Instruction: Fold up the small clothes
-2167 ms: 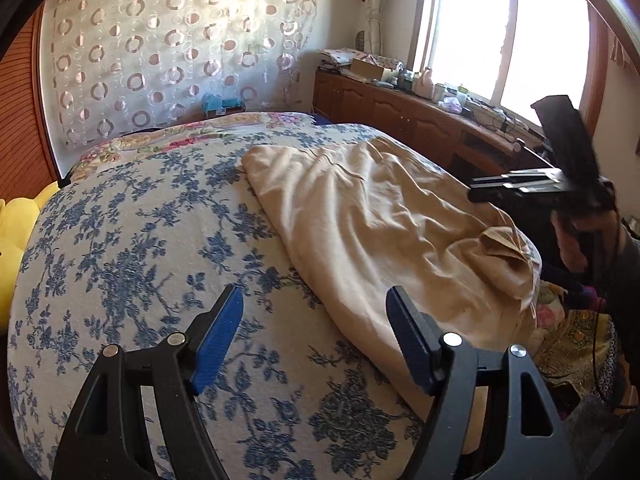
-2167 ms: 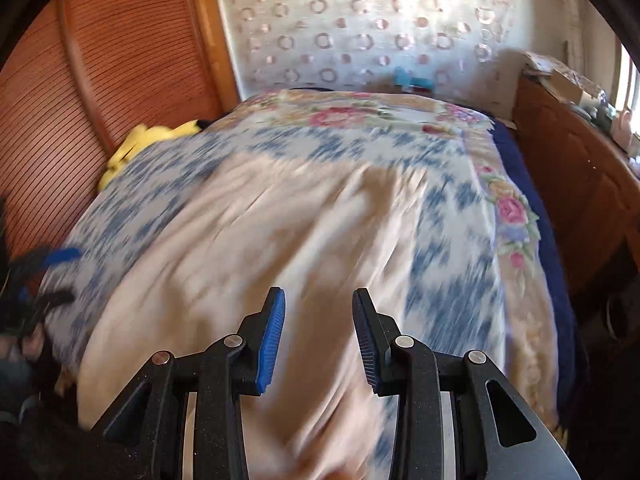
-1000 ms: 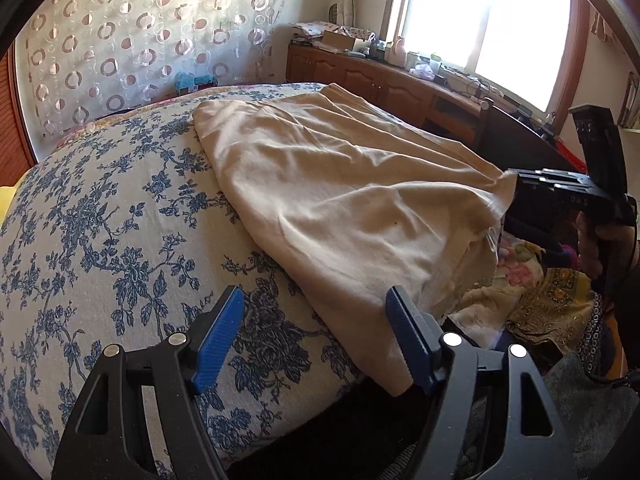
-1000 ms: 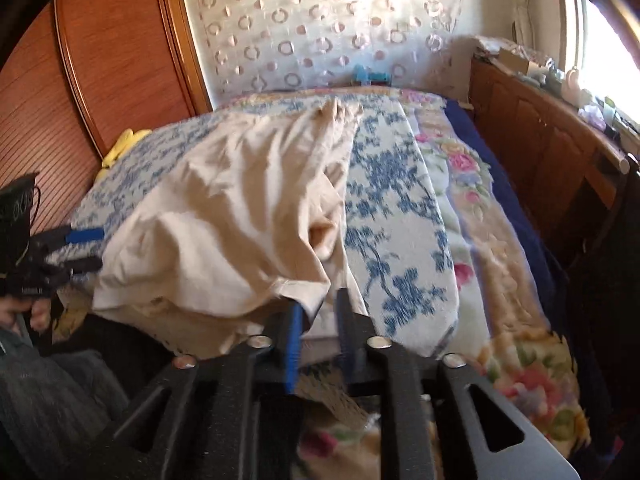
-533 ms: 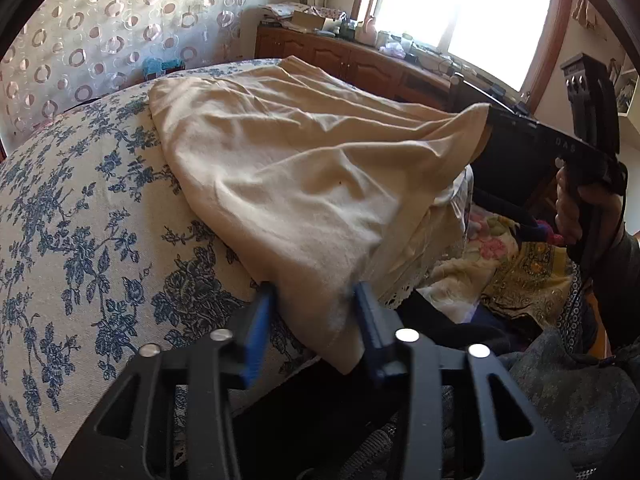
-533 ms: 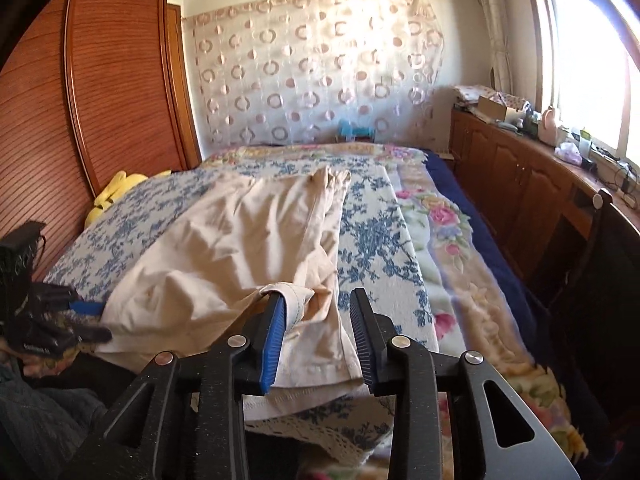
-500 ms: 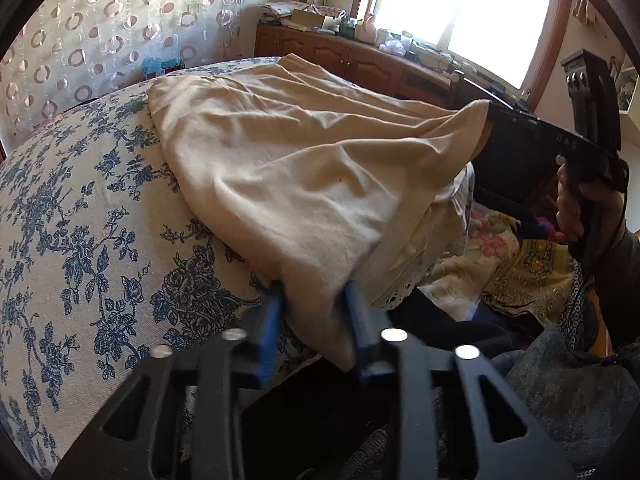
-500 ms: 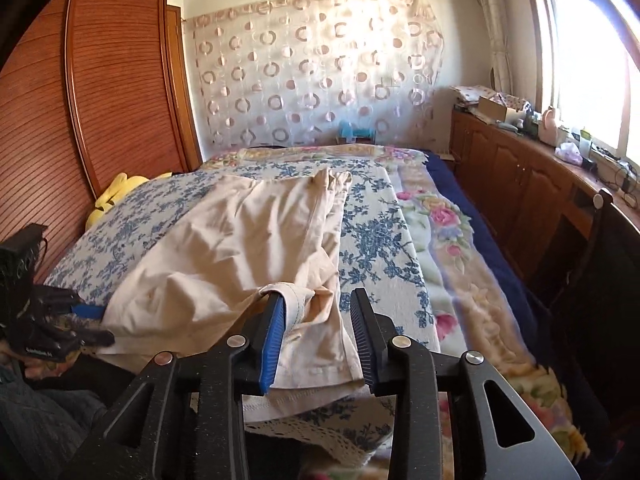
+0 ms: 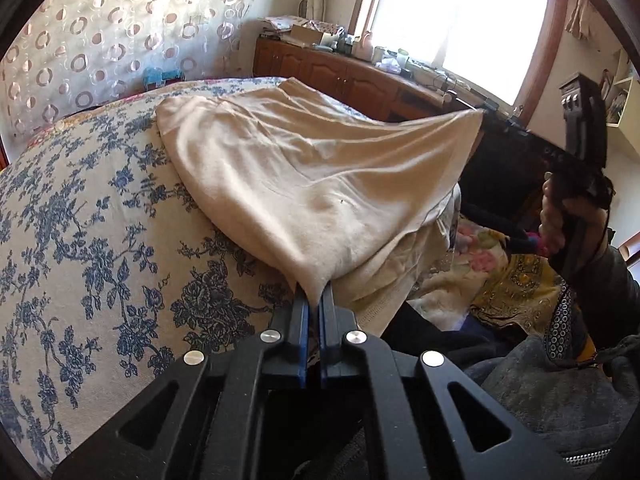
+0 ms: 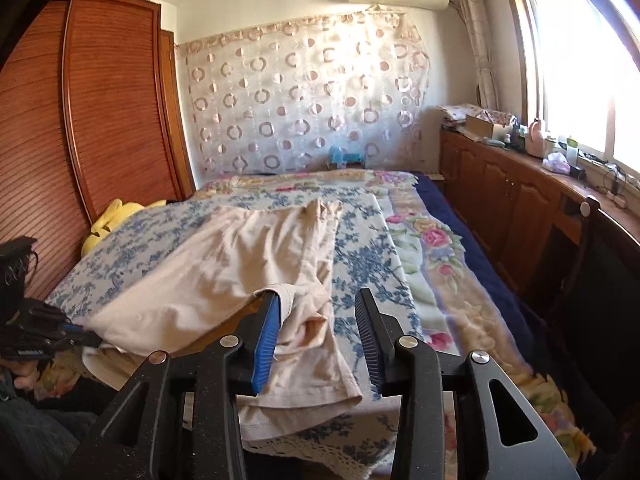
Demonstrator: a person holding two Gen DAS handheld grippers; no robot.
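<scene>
Both grippers at beige garment [image 9: 304, 184]: left gripper [image 9: 314, 306] clamped on corner; right gripper [image 10: 316, 316] opening, hem draped on finger.

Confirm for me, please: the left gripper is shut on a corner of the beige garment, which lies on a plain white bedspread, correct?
Not quite. The left gripper is indeed shut on a corner of the beige garment, but the bedspread is not plain white: it has a blue floral print. The left wrist view shows this clearly.
</scene>
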